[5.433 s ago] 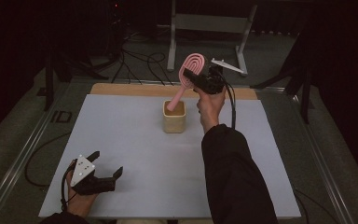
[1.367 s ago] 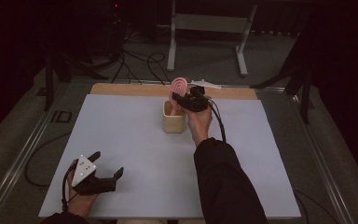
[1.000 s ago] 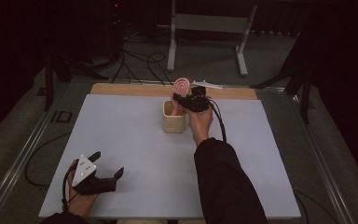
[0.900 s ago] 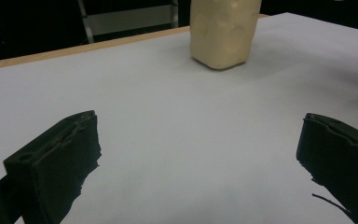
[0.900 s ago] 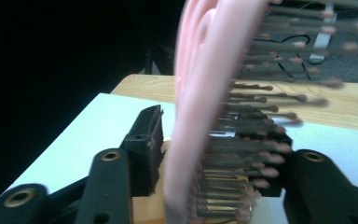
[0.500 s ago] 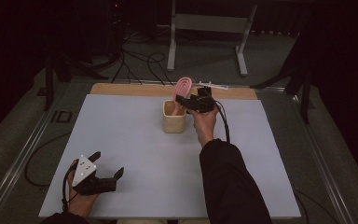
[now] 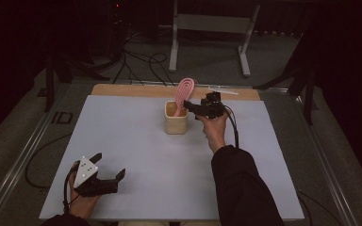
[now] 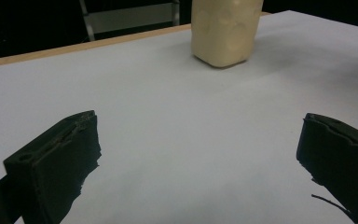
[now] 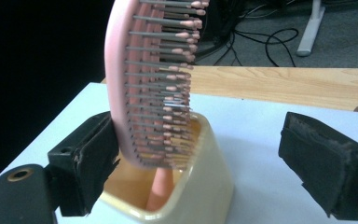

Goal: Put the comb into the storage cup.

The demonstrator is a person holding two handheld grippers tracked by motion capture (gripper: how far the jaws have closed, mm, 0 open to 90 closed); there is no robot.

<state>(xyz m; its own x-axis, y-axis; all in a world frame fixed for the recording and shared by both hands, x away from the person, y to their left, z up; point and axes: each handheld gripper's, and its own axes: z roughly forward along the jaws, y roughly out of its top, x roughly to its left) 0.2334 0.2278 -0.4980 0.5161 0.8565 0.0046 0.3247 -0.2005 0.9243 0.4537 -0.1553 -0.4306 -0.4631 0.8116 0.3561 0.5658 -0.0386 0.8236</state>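
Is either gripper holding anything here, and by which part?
Nothing is held. The right gripper, its jaws just opened, has released the pink bristled hairbrush standing in the cream cup; the left gripper is open.

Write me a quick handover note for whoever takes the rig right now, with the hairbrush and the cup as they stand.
Right tool: open, jaws just opened, hairbrush released; it sits beside the cup.
Left tool: open, holding nothing, low over the white mat at the near left.
Pink hairbrush: handle down in the cream cup, head leaning out of the top.
Done: brush placed in the cup.
Left: draw the right tool clear without knocking the brush head.
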